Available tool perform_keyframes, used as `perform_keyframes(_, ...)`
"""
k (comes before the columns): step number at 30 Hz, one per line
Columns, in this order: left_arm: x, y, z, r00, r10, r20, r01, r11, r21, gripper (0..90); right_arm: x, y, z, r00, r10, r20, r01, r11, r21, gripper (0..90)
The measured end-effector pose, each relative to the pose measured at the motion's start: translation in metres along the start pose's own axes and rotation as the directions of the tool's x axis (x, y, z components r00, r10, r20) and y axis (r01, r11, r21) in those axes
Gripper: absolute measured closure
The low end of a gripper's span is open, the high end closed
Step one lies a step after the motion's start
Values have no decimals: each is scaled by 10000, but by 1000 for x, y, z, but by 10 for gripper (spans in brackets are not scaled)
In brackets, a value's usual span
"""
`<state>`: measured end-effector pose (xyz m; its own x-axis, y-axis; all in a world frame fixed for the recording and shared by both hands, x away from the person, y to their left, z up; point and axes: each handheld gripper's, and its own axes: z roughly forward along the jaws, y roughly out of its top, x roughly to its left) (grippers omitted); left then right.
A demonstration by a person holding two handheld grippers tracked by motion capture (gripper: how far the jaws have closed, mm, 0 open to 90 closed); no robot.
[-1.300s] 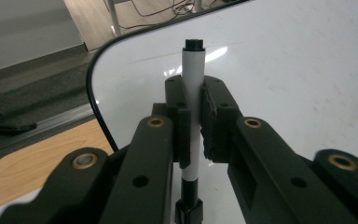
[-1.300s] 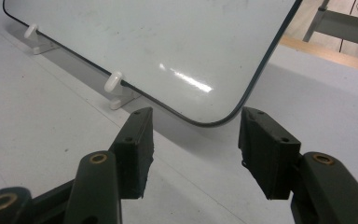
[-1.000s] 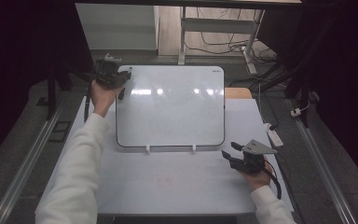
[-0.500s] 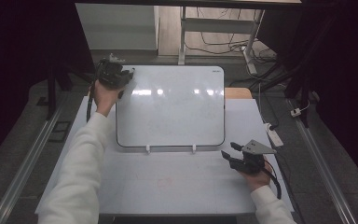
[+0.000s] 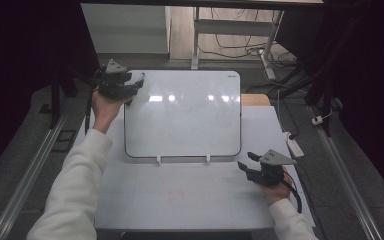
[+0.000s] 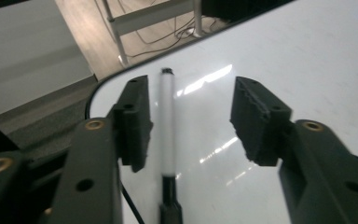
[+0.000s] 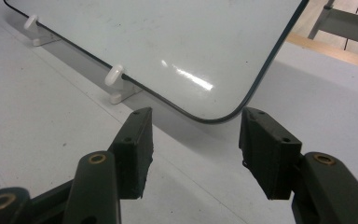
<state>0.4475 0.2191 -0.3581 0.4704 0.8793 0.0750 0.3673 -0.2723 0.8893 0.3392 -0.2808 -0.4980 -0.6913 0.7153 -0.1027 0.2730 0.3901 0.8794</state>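
Note:
A white marker (image 6: 168,130) with a dark end lies on the whiteboard (image 5: 185,115) at its far left corner. My left gripper (image 5: 136,82) hovers over that corner. Its jaws have just been opening and now stand open around the marker (image 6: 189,93), which lies close to the left-hand jaw with the pads off it. My right gripper (image 5: 245,161) rests near the board's near right corner, open with nothing between its fingers (image 7: 196,116). It looks at the rounded corner of the whiteboard (image 7: 168,37).
The board lies on a white table (image 5: 180,195), with two white clips (image 5: 158,160) (image 5: 208,159) at its near edge. A power strip (image 5: 294,145) lies off the table's right side. A wooden edge (image 5: 255,100) shows beyond the board on the right. Metal rails run along both sides.
The left gripper's jaws have opened and the left hand has shifted slightly at the board's far left corner. The right gripper has kept still.

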Motion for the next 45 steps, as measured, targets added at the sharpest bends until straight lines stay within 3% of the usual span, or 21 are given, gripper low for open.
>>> perform_keyframes(4,-5,-17,-20,9988,-56,486,61,9999,-118,395,-1,0,-1,9999,-78,-132,78,10000,20,438)
perform_keyframes(13,-21,-61,-50,9931,-231,1154,245,9996,-104,338,-2,-4,-5,9994,13,-350,-11,10000,51,437)
perform_keyframes(19,-38,-87,-69,9886,-51,1502,29,9999,147,319,-5,-6,-8,9996,77,-288,-74,9999,135,437)
perform_keyframes(26,-57,-127,-88,9770,-415,2090,358,9989,306,312,-8,-7,-9,9997,52,-228,-47,9997,222,436)
perform_keyframes(32,-71,-165,-93,9672,-757,2423,575,9950,812,311,-8,-8,-8,9992,-85,-395,96,9996,281,435)
perform_keyframes(35,-76,-180,-94,9670,-849,2403,621,9930,1007,307,-7,-9,-8,9982,-289,-525,306,9990,314,435)
perform_keyframes(40,-84,-199,-93,9557,-1117,2723,755,9873,1399,307,-10,-11,-9,9978,-328,-577,344,9990,271,435)
perform_keyframes(45,-86,-205,-92,9612,-942,2591,546,9862,1560,307,-13,-12,-9,9978,-348,-573,360,9991,213,434)
